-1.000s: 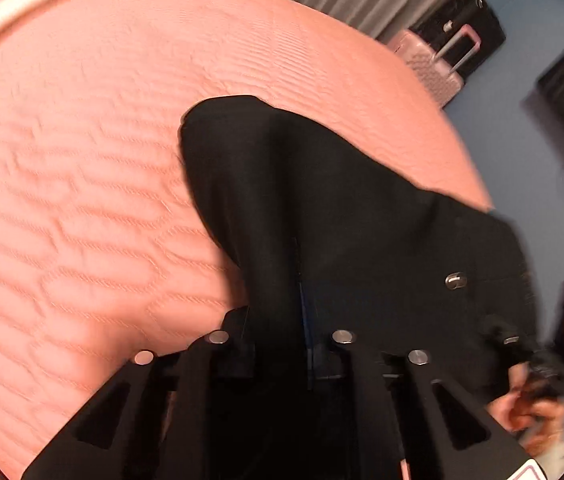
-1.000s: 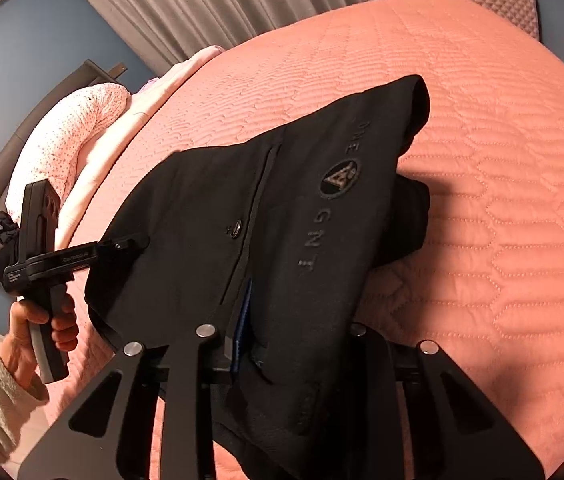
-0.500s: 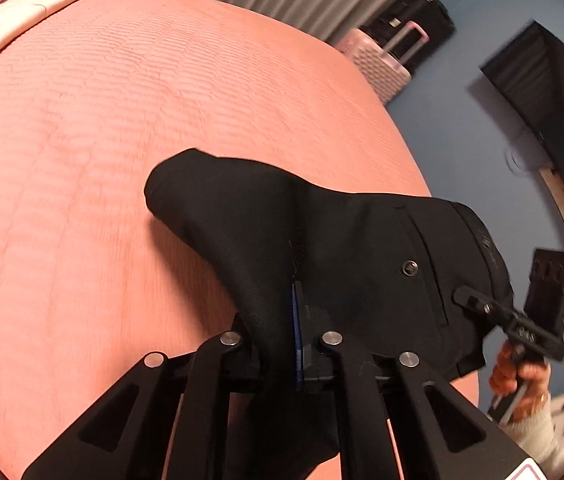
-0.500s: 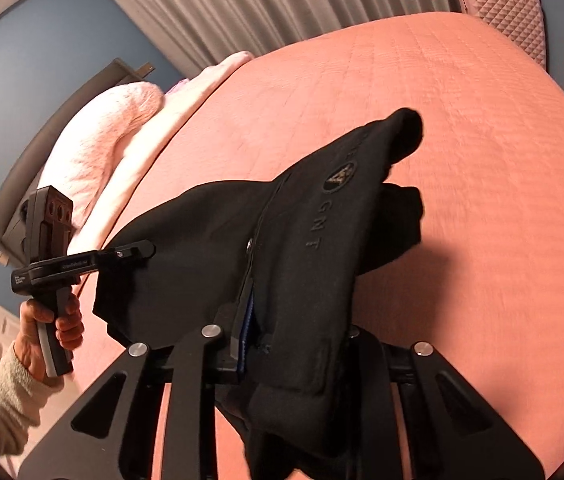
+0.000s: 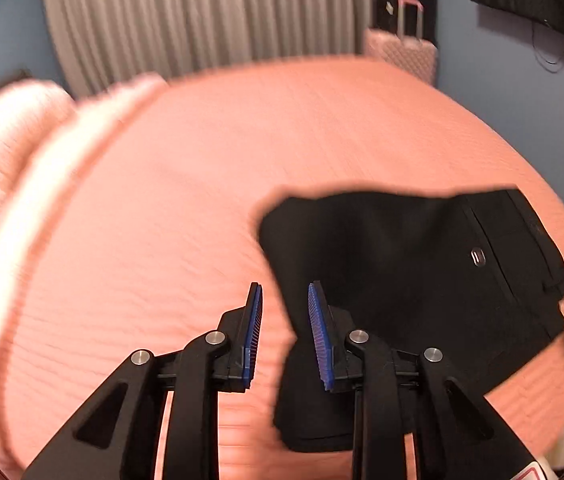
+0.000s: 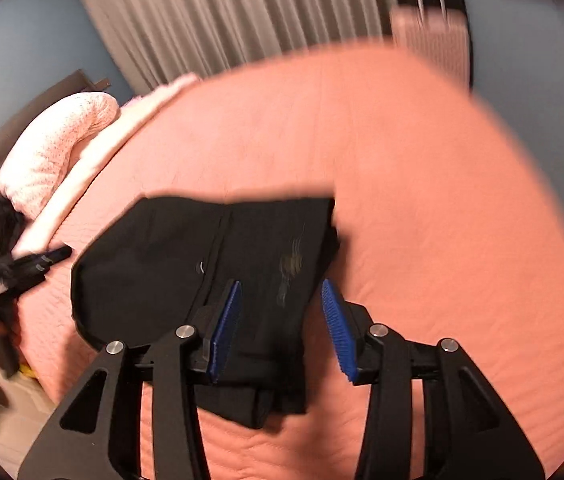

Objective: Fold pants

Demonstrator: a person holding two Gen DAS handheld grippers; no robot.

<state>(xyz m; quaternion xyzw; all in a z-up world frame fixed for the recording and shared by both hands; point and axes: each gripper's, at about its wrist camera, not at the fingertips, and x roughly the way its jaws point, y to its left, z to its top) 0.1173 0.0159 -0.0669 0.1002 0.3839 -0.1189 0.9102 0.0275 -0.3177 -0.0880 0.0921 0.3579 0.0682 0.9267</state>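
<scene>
Presently, both views are motion-blurred. In the left wrist view, a pale pink pillow lies at 9 o'clock, at the edge of the salmon-pink quilted bedspread. Grey pleated curtains hang at 12 o'clock, with a pink hard-shell suitcase at 1 o'clock against the blue wall. The left gripper stands released: its blue ribbed pads are parted, bedspread shows between them, and nothing is held. The black folded pants lie flat on the bedspread from 3 o'clock to 6 o'clock. In this view their long axis runs roughly from 2 o'clock, where a pocket seam and a small metal button sit, down to the narrower end at 6 o'clock behind the gripper's right finger.

In the right wrist view, the left gripper's handle appears at 9 o'clock in a blurred hand, apart from the cloth. The pants lie at centre, broad end toward 9 o'clock and narrow end toward 6 o'clock. The right gripper is likewise released, pads wide apart with the cloth lying between and beneath them; whether the pads touch the cloth cannot be told.
</scene>
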